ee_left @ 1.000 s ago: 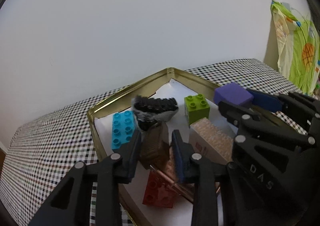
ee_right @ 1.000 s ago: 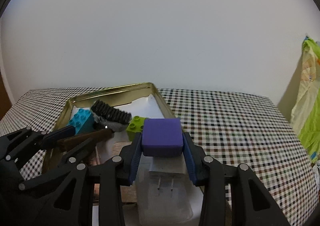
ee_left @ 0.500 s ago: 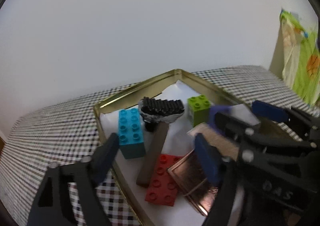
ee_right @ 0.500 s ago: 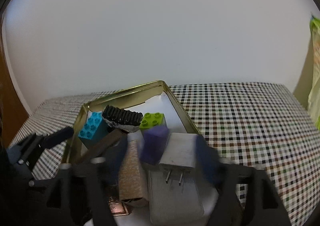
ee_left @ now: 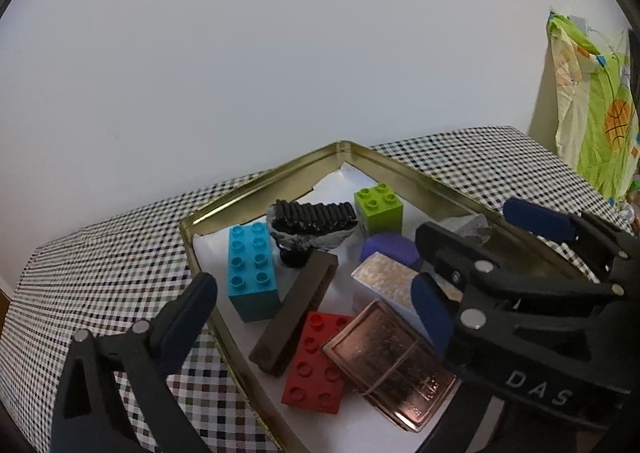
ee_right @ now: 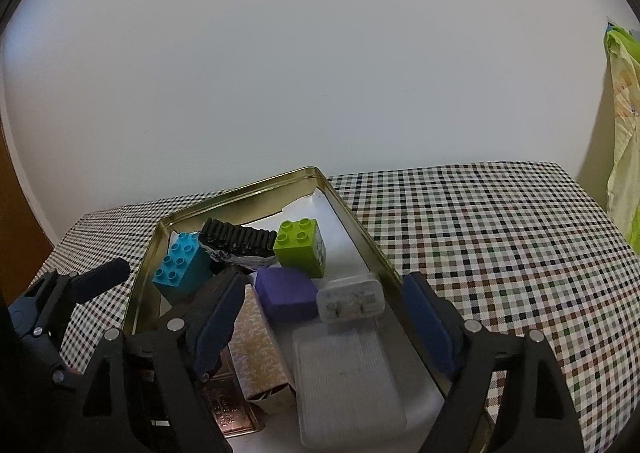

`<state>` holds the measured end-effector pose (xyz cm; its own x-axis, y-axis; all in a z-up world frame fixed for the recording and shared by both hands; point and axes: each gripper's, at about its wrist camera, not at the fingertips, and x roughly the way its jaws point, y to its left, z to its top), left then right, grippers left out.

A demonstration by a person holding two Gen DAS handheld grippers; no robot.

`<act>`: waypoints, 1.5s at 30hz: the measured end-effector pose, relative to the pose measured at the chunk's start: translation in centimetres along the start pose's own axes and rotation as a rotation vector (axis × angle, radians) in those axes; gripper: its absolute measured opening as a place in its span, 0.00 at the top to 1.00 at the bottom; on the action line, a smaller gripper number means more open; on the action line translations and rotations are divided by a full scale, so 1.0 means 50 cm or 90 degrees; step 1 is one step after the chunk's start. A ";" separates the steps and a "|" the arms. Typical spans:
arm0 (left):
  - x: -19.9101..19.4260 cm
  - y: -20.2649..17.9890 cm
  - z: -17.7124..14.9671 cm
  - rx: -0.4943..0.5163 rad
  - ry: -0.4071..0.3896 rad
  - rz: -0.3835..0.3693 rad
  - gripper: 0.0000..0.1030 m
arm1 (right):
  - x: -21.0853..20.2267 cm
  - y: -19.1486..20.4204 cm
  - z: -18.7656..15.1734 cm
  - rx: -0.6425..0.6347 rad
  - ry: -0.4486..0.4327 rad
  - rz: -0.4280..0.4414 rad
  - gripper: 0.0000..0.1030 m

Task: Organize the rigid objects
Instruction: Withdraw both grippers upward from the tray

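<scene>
Both wrist views, release step. The left tongs [ee_left: 314, 309] stand wide open over the gold tray [ee_left: 404, 173] on the checked tabletop [ee_left: 100, 253], gripping nothing; the brown bar [ee_left: 294, 317] lies free between the blue brick [ee_left: 252, 269] and the red brick [ee_left: 314, 365], one end resting on the red brick. The right tongs [ee_right: 326, 325] are likewise open and empty; the purple block [ee_right: 286, 293] sits on the tray floor, just in front of the green brick [ee_right: 300, 247] and beside the white plug adapter [ee_right: 352, 297]. All visible pieces, including the black comb-like piece [ee_left: 312, 219], the patterned box [ee_right: 258, 345] and the copper tin [ee_left: 390, 363], lie inside the tray.

Judged stage: two pieces deposited, task far along. The next move probably calls for lifting both tongs clear without nudging the crowded pieces, then looking for any object left outside the tray; none is visible here.

Change from one second earlier: the left tongs were clamped on the brown bar and the right tongs on the purple block, held above the tray. Both sets of jaws have just been opening, with nothing pressed between them.
</scene>
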<state>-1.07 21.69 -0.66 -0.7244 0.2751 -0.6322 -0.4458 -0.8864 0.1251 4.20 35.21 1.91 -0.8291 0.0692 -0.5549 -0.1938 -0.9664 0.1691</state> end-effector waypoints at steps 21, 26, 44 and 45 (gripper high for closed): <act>0.009 0.021 -0.004 -0.062 0.050 -0.074 0.04 | -0.039 -0.018 -0.019 0.084 -0.083 -0.017 0.17; -0.021 0.029 -0.017 -0.087 -0.016 -0.043 0.04 | -0.057 -0.016 -0.022 0.088 -0.113 -0.037 0.17; -0.088 0.074 -0.054 -0.119 -0.183 0.069 0.02 | -0.155 0.034 -0.049 0.037 -0.259 -0.201 0.17; -0.092 0.072 -0.056 -0.113 -0.187 0.069 0.01 | -0.153 0.039 -0.049 0.029 -0.256 -0.204 0.17</act>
<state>2.10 16.18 0.56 -0.8946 0.2479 -0.3719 -0.2778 -0.9602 0.0281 11.46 32.20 4.47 -0.8582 0.4589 -0.2299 -0.4870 -0.8695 0.0823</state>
